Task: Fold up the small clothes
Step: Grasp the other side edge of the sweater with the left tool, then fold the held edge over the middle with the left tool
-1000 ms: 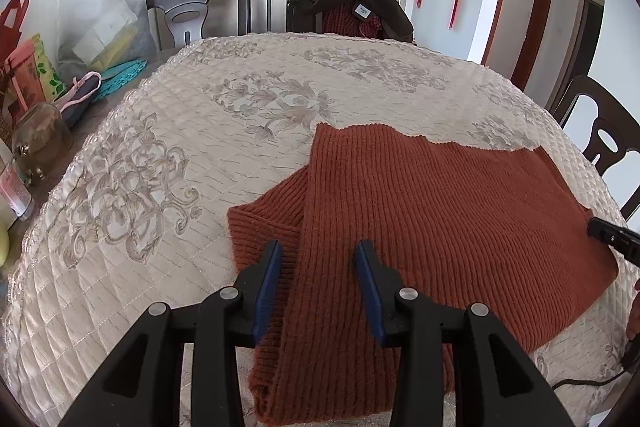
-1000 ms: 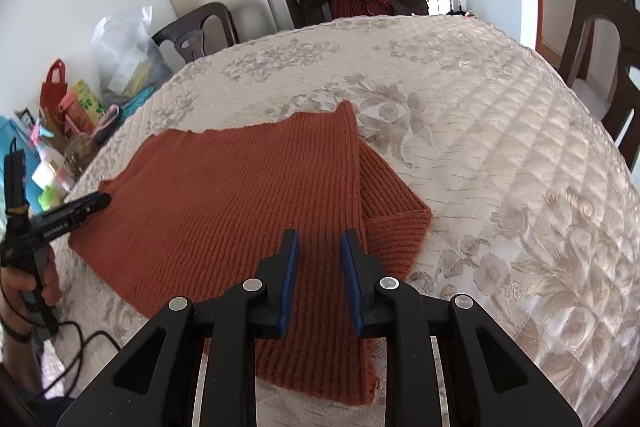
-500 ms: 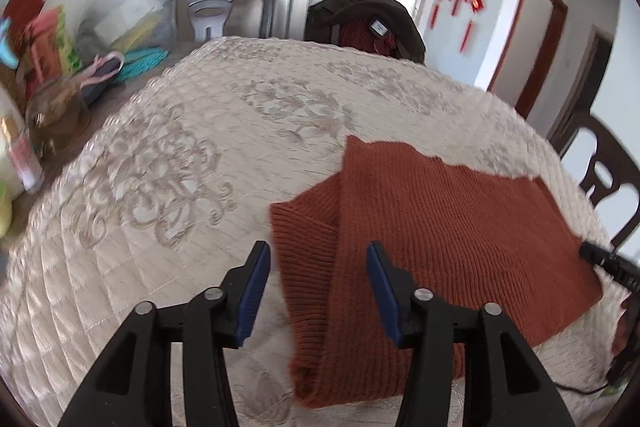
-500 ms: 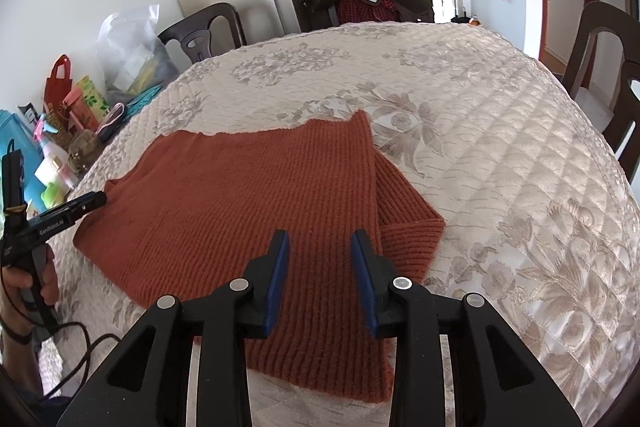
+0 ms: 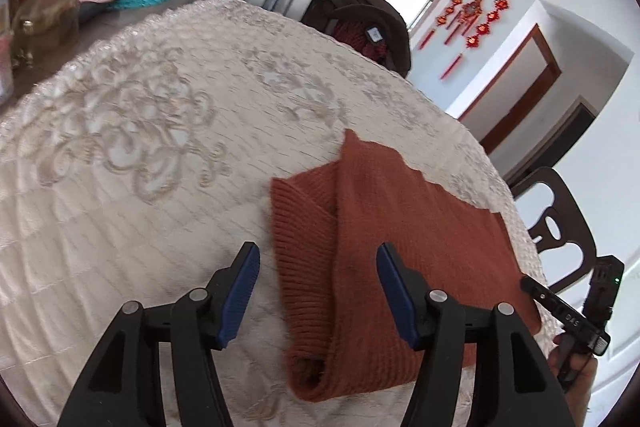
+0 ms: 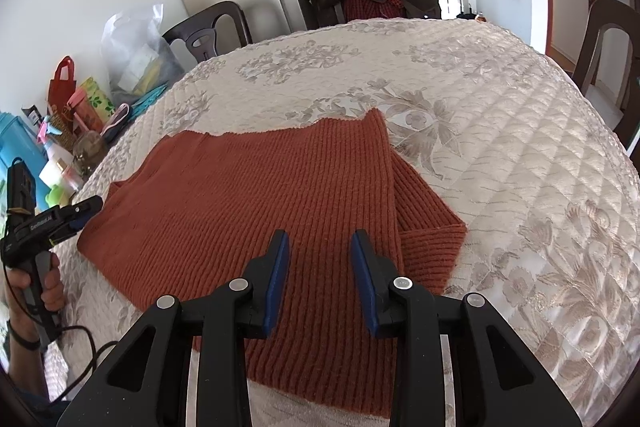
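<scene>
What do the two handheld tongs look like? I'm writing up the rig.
Both tongs, left and right, have black plastic bodies, silver rivets and blue ribbed pads. From outside, one handle bears white lettering and trails a black cable.

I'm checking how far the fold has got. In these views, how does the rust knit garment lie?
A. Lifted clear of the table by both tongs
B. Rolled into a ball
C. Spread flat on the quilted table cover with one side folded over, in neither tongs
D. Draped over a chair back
C: the rust knit garment lies flat on the quilted table cover, one side doubled over, and both tongs stand open above it.
</scene>
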A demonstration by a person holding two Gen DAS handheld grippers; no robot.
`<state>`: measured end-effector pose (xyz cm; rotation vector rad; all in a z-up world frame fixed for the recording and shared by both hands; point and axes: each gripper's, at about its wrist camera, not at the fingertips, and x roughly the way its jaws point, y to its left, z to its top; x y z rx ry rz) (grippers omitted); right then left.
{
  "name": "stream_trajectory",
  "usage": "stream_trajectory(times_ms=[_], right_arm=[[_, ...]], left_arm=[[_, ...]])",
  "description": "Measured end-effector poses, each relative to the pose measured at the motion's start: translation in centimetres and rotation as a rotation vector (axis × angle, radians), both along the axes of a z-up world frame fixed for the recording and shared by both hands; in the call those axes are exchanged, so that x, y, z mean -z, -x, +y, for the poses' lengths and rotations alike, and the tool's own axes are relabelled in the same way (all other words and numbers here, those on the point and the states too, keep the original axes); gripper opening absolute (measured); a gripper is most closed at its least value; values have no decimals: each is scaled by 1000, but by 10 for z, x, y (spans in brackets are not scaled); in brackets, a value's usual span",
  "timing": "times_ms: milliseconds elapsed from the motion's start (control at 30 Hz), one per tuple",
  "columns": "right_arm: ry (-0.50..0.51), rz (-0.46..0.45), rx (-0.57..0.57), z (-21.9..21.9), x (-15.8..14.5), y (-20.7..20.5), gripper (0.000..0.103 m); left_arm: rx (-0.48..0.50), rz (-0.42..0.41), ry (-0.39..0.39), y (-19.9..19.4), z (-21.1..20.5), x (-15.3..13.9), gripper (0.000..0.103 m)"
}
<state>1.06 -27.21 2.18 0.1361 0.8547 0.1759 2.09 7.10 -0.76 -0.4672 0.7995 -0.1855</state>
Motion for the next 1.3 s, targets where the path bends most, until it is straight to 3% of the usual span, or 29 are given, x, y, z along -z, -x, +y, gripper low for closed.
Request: stream_trajectory(times_ms=[300, 567, 733, 767, 933, 1067, 1300], right_arm=[[-8, -2, 1, -1, 1, -1, 33], [-19, -17, -21, 6, -4, 2, 33], [-10, -34, -73, 18, -5, 3, 33], [-12, -33, -82, 21, -4, 1, 33], [-38, -28, -125, 32, -1, -5, 33], [-40, -29, -181, 49, -1, -7, 33], [-23, -2, -288, 80, 4, -15, 33]], left_arm=[[19, -7, 1, -10, -7, 0, 66], [55, -14, 52, -6, -16, 1, 66], [40, -2, 11, -5, -20, 2, 50], [39, 1, -8, -5, -22, 1, 42], [51, 11, -132, -6, -39, -3, 25], [61, -6, -195, -5, -49, -11, 23], [123, -57, -140, -7, -57, -40, 22]])
